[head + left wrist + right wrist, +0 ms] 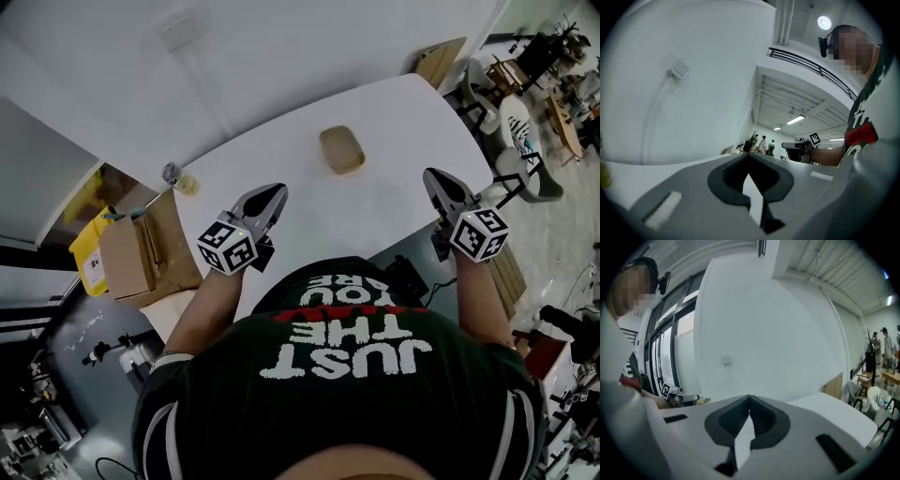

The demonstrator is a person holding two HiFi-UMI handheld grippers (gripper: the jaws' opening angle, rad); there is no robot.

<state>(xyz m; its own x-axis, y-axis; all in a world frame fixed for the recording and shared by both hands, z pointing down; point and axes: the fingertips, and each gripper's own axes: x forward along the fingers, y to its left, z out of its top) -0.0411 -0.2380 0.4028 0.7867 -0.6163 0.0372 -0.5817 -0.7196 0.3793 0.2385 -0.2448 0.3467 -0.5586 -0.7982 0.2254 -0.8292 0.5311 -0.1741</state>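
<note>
Two clenched, empty grippers are hovering above the table (403, 122): left gripper (277, 192), right gripper (431, 175). Between them, upper centre, the tray (341, 149) (probably light) is sitting; closed jaws could shove it away.

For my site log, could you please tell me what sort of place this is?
Probably an open-plan lab or workshop hall: a plain white table by a white wall, cardboard boxes beside it, and chairs and desks beyond, with people standing about.

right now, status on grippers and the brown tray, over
Left gripper shut, empty. Right gripper shut, empty. Brown tray on white table, ahead, apart from both. Small items at table's left edge, aside.
</note>
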